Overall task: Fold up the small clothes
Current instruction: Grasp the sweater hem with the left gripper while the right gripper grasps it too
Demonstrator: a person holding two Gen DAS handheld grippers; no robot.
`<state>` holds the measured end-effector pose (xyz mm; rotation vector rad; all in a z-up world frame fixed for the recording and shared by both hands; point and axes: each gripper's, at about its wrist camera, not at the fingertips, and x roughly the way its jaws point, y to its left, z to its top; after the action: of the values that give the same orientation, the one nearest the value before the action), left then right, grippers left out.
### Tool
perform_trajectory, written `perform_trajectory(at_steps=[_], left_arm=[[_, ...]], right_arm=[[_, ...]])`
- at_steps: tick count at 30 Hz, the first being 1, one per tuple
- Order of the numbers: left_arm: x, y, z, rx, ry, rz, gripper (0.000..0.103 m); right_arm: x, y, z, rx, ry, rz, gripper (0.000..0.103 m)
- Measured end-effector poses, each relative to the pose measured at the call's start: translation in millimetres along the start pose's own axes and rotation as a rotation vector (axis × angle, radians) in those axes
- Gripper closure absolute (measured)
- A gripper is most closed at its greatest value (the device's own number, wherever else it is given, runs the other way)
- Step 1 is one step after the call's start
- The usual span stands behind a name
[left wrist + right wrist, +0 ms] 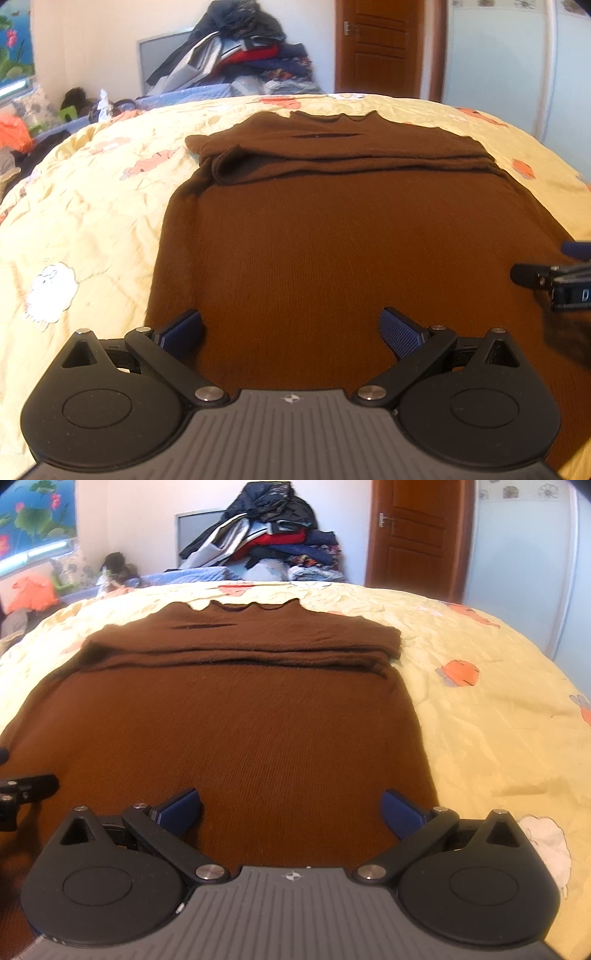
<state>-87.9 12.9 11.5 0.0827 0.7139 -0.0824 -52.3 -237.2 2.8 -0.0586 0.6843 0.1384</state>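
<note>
Your dark brown knitted sweater [332, 240] lies flat on the yellow quilted bed cover with orange and white cartoon prints [92, 206]. Its sleeves are already laid across the chest in a stacked band [351, 162] just short of the collar. The collar is at the sweater's far end from you and the hem at the near end, so the sweater's long axis runs straight away from both tools.

Your left tool [291, 332] sits over the hem's left part with its blue pads spread wide and nothing between them. Your right tool [291, 812] sits over the hem's right part, equally wide and empty. Each is about as close to the hem as the other, one toward each corner.

Judging from this, the next fold carries the hem forward toward the sleeve band, so you need both corners gripped evenly and moved along that axis together.
</note>
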Motion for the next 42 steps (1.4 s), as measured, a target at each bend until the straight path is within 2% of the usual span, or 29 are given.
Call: perform_trajectory(at_steps=[3,6,8,11,13,15,16,19,20,21,27,32,33,34,35,36,37,38,39,42], left_arm=[[-12,4,-6,0.018,0.015,-0.004,0.0],[-26,17,-9,-0.004,0.038,-0.023,0.0],[-36,36,-13,-0.063,0.031,-0.025,0.0],[-41,75,-15,-0.232,0.05,-0.063,0.0],[-38,102,-17,-0.371,0.088,-0.146,0.0],[-40,120,-20,-0.481,0.092,-0.253,0.0],[-39,128,-21,-0.528,0.11,-0.338,0.0],[-23,144,-32,-0.698,0.225,-0.657,0.0],[-16,145,-38,-0.744,0.273,-0.729,0.0],[-15,146,-41,-0.757,0.28,-0.765,0.0],[-13,155,-41,-0.792,0.361,-0.813,0.0],[-11,156,-39,-0.773,0.381,-0.787,0.001],[-12,153,-38,-0.756,0.378,-0.776,0.001],[-15,150,-35,-0.728,0.374,-0.755,0.004],[-18,144,-33,-0.682,0.371,-0.717,0.019],[-21,139,-30,-0.626,0.38,-0.671,0.045],[-23,136,-28,-0.573,0.388,-0.625,0.055],[-26,135,-27,-0.533,0.391,-0.585,0.071],[-27,134,-26,-0.499,0.399,-0.554,0.08],[-27,134,-25,-0.453,0.417,-0.511,0.096]], right_arm=[[-15,-6,-6,-0.023,0.01,0.033,0.0],[-43,-29,-12,0.048,-0.001,0.114,0.0],[-61,-58,-15,0.158,-0.005,0.18,0.0],[-72,-108,-20,0.355,0.051,0.223,0.0],[-69,-133,-25,0.457,0.117,0.244,0.0],[-68,-144,-27,0.493,0.15,0.321,0.0],[-65,-144,-27,0.504,0.182,0.381,0.0],[-55,-140,-28,0.561,0.288,0.577,0.0],[-51,-137,-29,0.58,0.335,0.639,0.0],[-48,-134,-31,0.588,0.37,0.686,0.0],[-45,-125,-38,0.645,0.459,0.804,0.0],[-44,-125,-37,0.664,0.455,0.811,0.0],[-45,-128,-36,0.663,0.451,0.806,0.003],[-46,-129,-37,0.666,0.445,0.795,0.016],[-45,-129,-38,0.661,0.448,0.781,0.027],[-42,-127,-40,0.641,0.464,0.756,0.054],[-39,-125,-41,0.618,0.481,0.725,0.077],[-38,-125,-43,0.612,0.491,0.706,0.083],[-36,-126,-45,0.618,0.494,0.702,0.089],[-37,-128,-49,0.622,0.465,0.711,0.089]])
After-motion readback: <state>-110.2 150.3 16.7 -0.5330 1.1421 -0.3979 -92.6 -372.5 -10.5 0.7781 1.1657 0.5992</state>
